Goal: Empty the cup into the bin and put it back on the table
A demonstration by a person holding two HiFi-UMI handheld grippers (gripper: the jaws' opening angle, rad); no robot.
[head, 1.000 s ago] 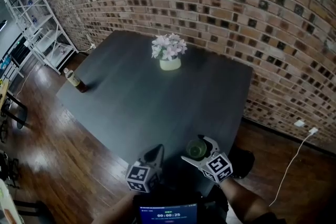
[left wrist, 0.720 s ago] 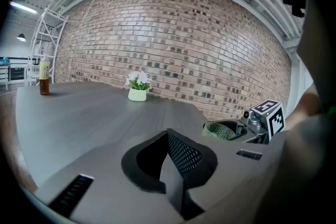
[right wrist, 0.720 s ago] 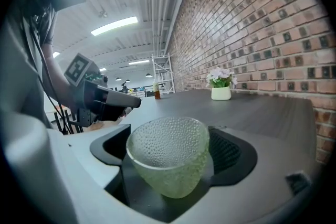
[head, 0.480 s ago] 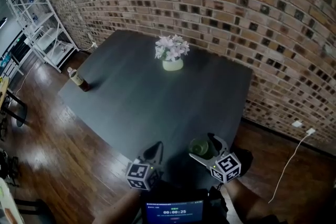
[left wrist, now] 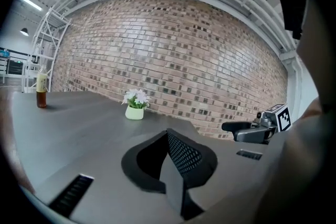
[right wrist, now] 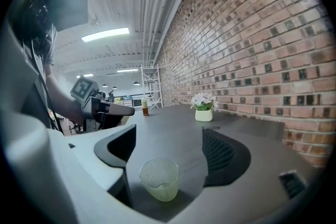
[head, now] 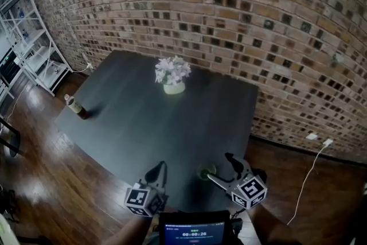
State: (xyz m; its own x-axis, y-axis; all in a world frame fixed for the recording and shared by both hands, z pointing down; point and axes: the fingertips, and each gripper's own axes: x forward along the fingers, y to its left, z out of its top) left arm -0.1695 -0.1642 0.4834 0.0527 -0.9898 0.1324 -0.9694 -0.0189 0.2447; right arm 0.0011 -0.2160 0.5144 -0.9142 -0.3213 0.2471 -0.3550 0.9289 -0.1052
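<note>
A clear, greenish plastic cup (head: 205, 171) stands upright on the dark table (head: 149, 123) near its front edge. In the right gripper view the cup (right wrist: 159, 180) looks empty. It sits low between the two jaws and touches neither pad. My right gripper (head: 221, 168) is just right of the cup. Its jaws stand wide and are closing, with the cup between them. My left gripper (head: 156, 172) hovers over the front edge left of the cup, shut with nothing in it. In the left gripper view its fingers (left wrist: 181, 157) meet.
A white pot of pale flowers (head: 172, 86) stands at the far middle of the table. A small bottle (head: 74, 106) is at the left corner. A brick wall (head: 229, 20) runs behind. A white shelf rack (head: 28, 49) stands far left. A cable and socket (head: 312, 136) lie on the wooden floor.
The right gripper held the cup above the table's front edge; now the cup stands on the table and the jaws have drawn back from it. The head view has shifted.
</note>
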